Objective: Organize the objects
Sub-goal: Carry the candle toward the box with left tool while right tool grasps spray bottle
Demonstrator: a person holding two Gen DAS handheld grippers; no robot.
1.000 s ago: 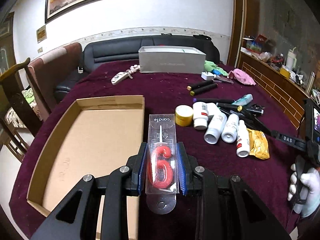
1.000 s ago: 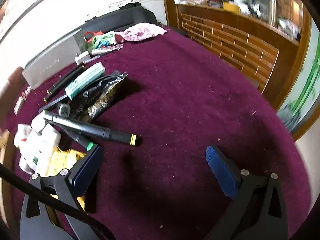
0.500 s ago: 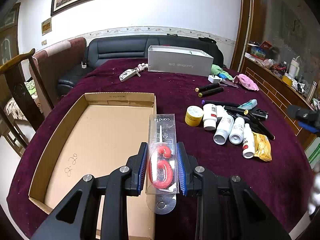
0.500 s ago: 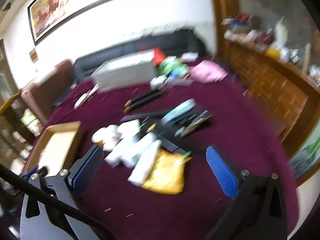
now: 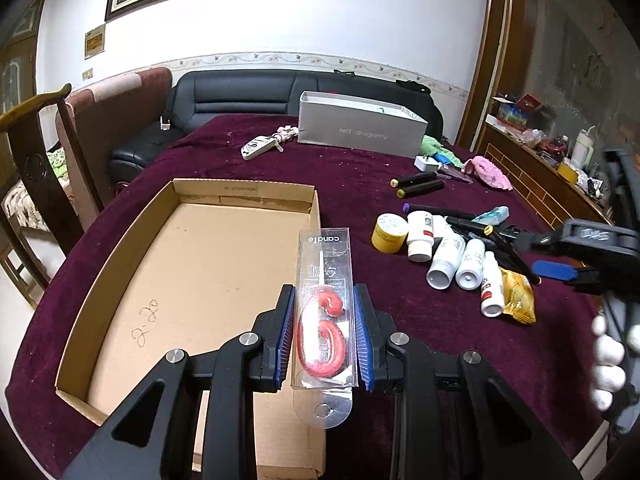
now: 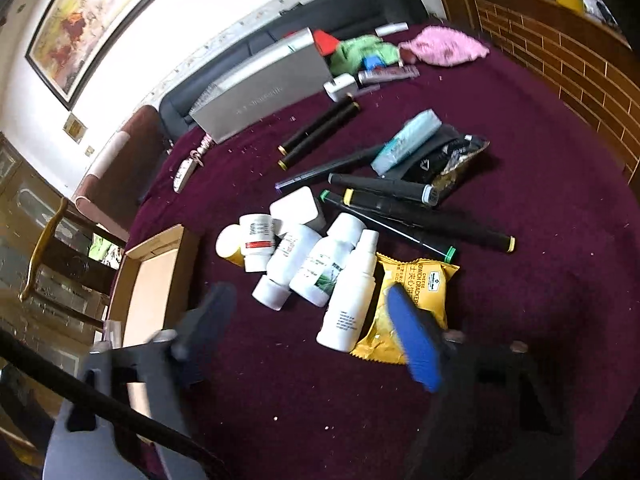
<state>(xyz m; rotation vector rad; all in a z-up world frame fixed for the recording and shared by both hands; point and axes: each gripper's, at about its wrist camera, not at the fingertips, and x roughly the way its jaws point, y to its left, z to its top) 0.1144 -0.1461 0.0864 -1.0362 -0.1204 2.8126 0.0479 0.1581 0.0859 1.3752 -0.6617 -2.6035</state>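
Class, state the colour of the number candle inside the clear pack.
Red; the number candle shows best in the left wrist view.

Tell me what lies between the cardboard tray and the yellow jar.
Bare purple cloth only, in the left wrist view, separates cardboard tray from yellow jar.

A: Left gripper (image 5: 323,336): black frame, blue ribbed pads, silver screws at the joints.
B: Right gripper (image 6: 308,328): same black and blue, black cable alongside. White glove (image 5: 610,364) on the hand.
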